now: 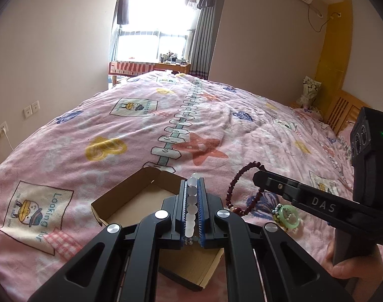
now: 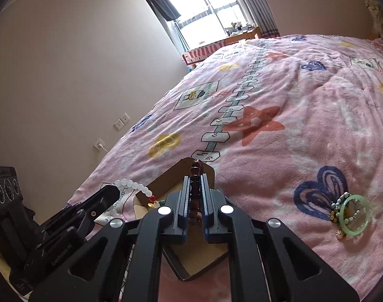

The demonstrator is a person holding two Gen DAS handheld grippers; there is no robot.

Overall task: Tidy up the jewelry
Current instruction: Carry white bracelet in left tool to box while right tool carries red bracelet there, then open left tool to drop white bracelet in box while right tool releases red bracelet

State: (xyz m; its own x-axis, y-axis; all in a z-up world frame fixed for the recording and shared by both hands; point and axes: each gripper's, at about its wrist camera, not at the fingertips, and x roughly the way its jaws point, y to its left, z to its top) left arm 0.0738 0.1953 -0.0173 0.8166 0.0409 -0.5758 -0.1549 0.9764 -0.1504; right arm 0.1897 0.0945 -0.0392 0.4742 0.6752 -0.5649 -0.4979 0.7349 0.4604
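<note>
My left gripper point(image 1: 193, 183) is shut on a white bead bracelet point(image 1: 191, 201), held above an open cardboard box point(image 1: 131, 201) on the pink bed cover. In the right wrist view that bracelet point(image 2: 131, 185) hangs from the left gripper point(image 2: 111, 192) with a red bead and a gold charm. My right gripper point(image 2: 196, 178) is shut on a dark red bead bracelet point(image 2: 194, 196), over the same box point(image 2: 166, 183). From the left wrist view the dark red loop point(image 1: 238, 188) dangles from the right gripper point(image 1: 258, 176).
A green jade bangle point(image 2: 355, 217) lies on several small bead pieces point(image 2: 336, 210) to the right, on a blue heart print; it also shows as the bangle point(image 1: 289, 215). A hand point(image 1: 352, 261) grips the right handle. The pink bed cover point(image 1: 216, 115) stretches toward a window.
</note>
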